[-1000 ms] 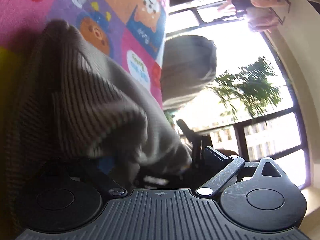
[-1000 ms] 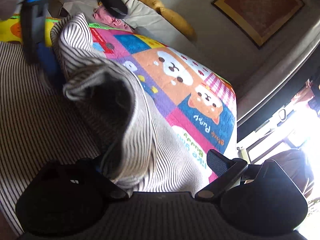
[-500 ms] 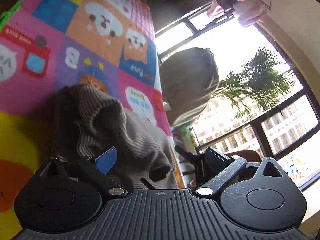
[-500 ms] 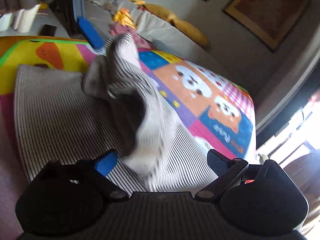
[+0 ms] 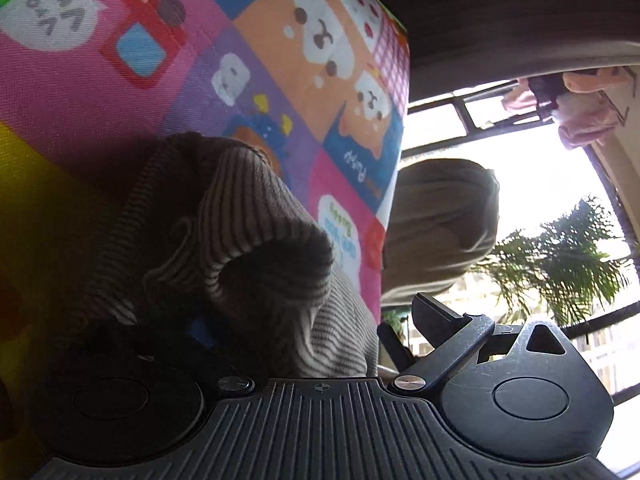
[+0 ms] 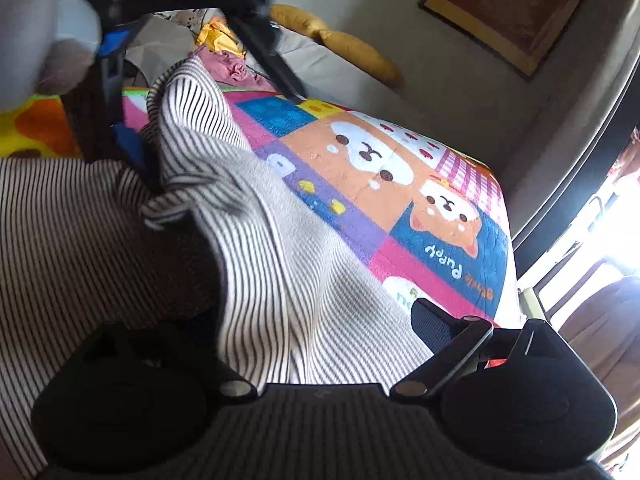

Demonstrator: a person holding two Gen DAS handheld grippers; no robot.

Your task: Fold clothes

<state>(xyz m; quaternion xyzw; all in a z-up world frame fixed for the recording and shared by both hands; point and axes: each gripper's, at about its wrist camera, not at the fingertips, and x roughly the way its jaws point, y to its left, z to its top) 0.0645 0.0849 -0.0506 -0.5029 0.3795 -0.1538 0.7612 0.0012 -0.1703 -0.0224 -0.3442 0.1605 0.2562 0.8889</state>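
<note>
A grey-and-white striped garment (image 6: 80, 248) lies on a colourful cartoon play mat (image 6: 380, 168). One edge of it is lifted in a fold (image 6: 256, 216) that drapes over my right gripper (image 6: 320, 320). The left finger is hidden under the cloth and the right finger (image 6: 436, 320) stands wide apart from it. In the left wrist view the same garment (image 5: 240, 232) bunches over my left gripper (image 5: 316, 324), hiding its left finger; its right finger (image 5: 440, 316) is bare. The left gripper also shows in the right wrist view (image 6: 124, 136), at the raised far corner of the cloth.
The mat (image 5: 200, 60) ends at a white edge toward bright windows (image 5: 540, 184). A grey beanbag (image 5: 440, 228) and a plant (image 5: 560, 264) stand beyond the mat. A sofa with yellow cushions (image 6: 352, 48) and a pile of clothes (image 6: 228, 68) lie behind the mat.
Both grippers have lifted the garment's edge and carried it over the flat part. The fold dipped low half a second ago and now stands taller and further across.
</note>
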